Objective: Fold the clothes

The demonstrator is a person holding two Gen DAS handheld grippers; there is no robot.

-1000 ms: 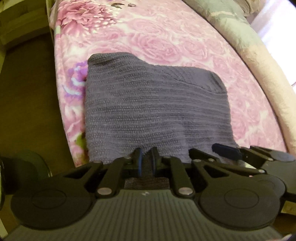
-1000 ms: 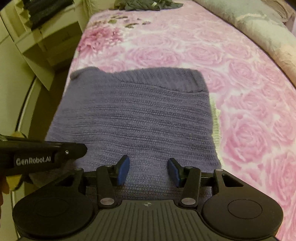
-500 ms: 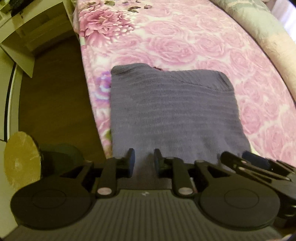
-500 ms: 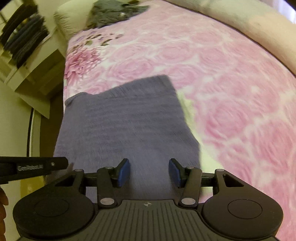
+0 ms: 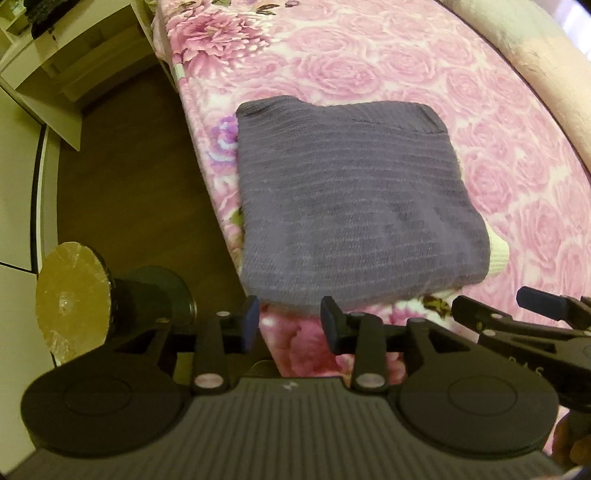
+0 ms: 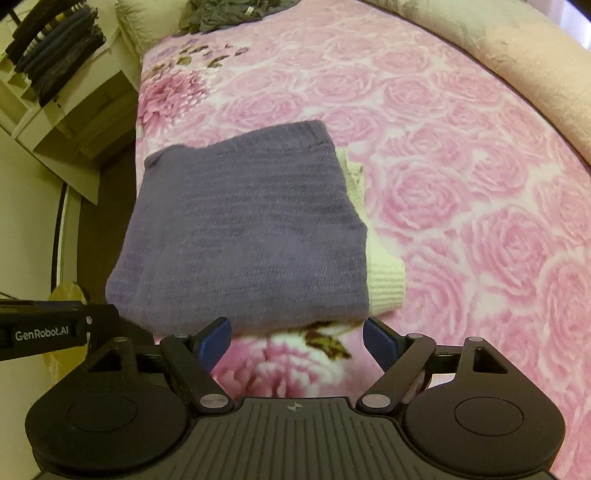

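A purple knitted sweater (image 5: 351, 199) (image 6: 243, 236) lies folded into a rectangle on the pink rose-patterned bed (image 5: 406, 62) (image 6: 461, 177), close to the bed's left edge. A cream cuff (image 6: 384, 280) (image 5: 496, 254) sticks out from under its right side. My left gripper (image 5: 289, 325) hovers above the sweater's near edge; its jaws are opening and nothing is between them. My right gripper (image 6: 297, 338) is also above the near edge, jaws opening wide and empty. Each gripper shows at the edge of the other's view.
A brown floor (image 5: 122, 206) runs left of the bed, with a white shelf unit (image 5: 70, 62) holding dark folded clothes (image 6: 55, 55). A grey garment (image 6: 229, 13) lies at the bed's far end. A pale quilt (image 6: 517, 48) lines the right side. A yellow disc (image 5: 74, 295) sits below left.
Both grippers let go of the sweater's near edge, opened and rose back from it. The sweater now lies flat on the bed, looking smaller and farther off.
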